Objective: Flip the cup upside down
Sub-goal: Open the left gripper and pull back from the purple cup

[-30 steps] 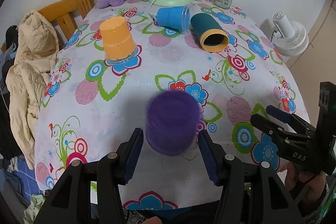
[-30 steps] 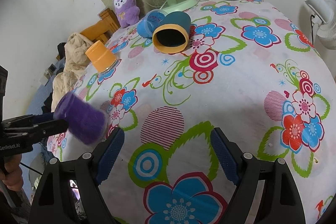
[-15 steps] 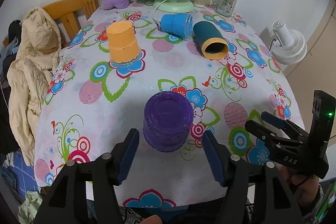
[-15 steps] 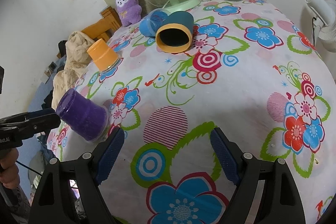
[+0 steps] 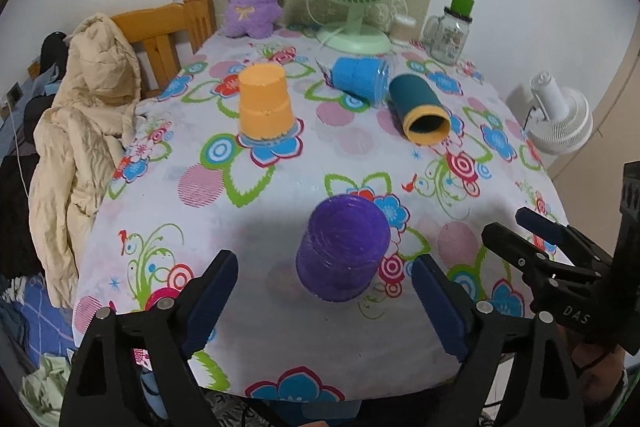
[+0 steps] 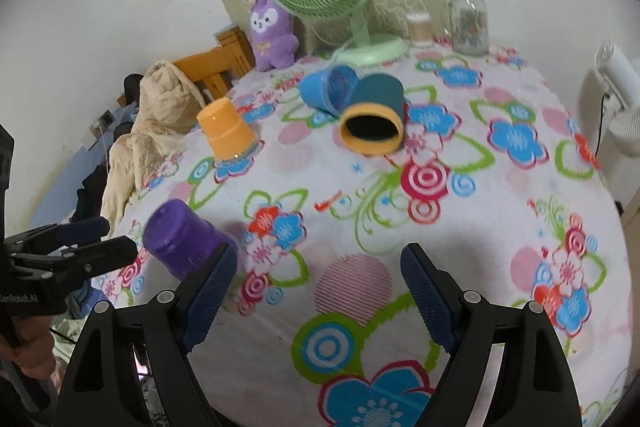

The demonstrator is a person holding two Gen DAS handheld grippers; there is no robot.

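The ribbed purple plastic cup (image 5: 342,253) stands base-up on the flowered tablecloth (image 5: 280,187) near the front edge, axis roughly vertical, just ahead of and between the left gripper (image 5: 324,301) fingers, which are spread wide w/ nothing held and clear of it. Right gripper (image 6: 318,297) is also spread and empty, cup off to its left, so the left is nearer. Rim looks seated flat, though that's hard to confirm from these angles.
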